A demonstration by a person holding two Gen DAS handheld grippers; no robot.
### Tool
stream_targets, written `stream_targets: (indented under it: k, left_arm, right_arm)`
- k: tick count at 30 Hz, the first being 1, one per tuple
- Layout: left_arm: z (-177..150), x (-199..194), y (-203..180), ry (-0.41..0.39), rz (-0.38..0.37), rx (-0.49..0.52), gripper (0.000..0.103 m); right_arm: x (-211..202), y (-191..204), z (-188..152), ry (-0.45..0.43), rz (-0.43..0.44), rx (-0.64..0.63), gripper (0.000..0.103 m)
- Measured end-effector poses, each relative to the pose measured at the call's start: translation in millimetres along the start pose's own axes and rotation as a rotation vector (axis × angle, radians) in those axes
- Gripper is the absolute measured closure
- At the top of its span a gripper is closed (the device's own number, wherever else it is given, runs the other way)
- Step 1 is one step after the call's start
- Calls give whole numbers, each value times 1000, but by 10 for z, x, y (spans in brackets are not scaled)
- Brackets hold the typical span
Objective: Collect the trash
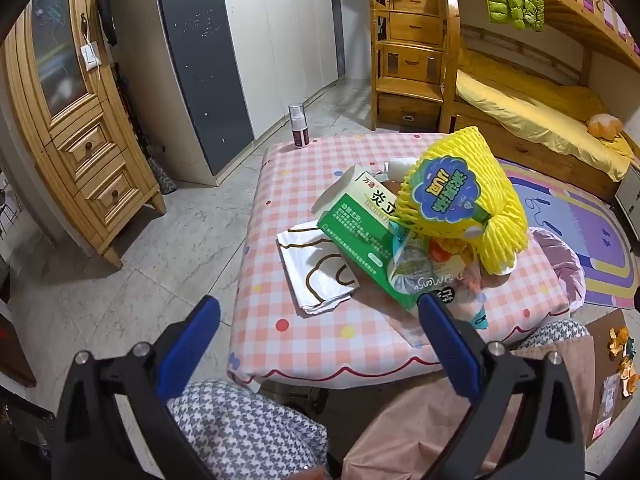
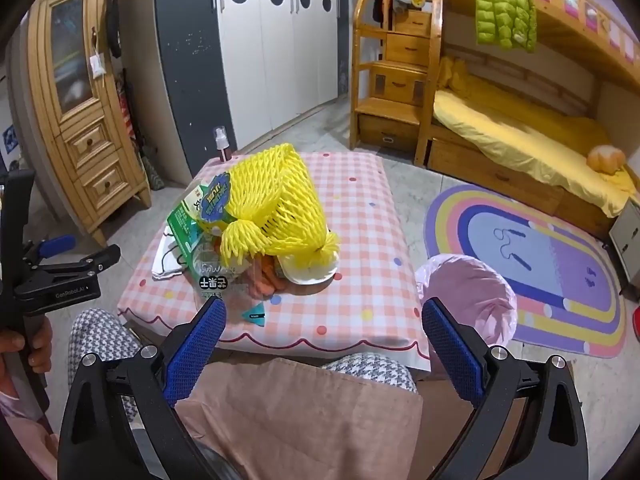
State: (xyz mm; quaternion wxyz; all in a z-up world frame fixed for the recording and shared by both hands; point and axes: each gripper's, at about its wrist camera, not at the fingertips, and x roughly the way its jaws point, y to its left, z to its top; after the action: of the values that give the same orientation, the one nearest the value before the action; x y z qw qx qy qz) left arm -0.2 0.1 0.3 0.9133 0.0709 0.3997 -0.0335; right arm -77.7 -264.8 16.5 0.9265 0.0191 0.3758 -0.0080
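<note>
Both the left gripper (image 1: 320, 312) and right gripper (image 2: 324, 316) hang spread, empty, short of the pink-checked table's (image 2: 360, 216) near edge. Best to pinch the yellow foam net sleeve (image 2: 272, 204) topping the central pile first, then drop it in what looks like a pink-lined bin (image 2: 468, 296) off the table's right edge.

Yellow foam net (image 2: 276, 204) covers most of the trash pile, so what's under it is mostly hidden; only orange bits (image 2: 266, 280) poke out, can't tell what they are. Green box (image 1: 360, 232) partly behind net and clear plastic wrapper (image 1: 424, 276), its print too small to read. White dish (image 2: 310, 272) only shows a rim below the net. Spray bottle (image 2: 222, 146) base hidden behind the net in right view. Pink-lined bin (image 1: 560, 264) mostly blocked by table edge (image 1: 532, 312) in left view. Left gripper (image 2: 80, 254) cut by frame edge in right view.
</note>
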Motion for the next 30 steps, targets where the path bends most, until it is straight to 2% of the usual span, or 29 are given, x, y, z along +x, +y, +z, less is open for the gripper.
stream_targets:
  k: [30]
  left_arm:
    - [-8, 24, 27, 8, -2, -5, 7]
  right_arm:
    - [43, -65, 27, 3, -6, 25, 6]
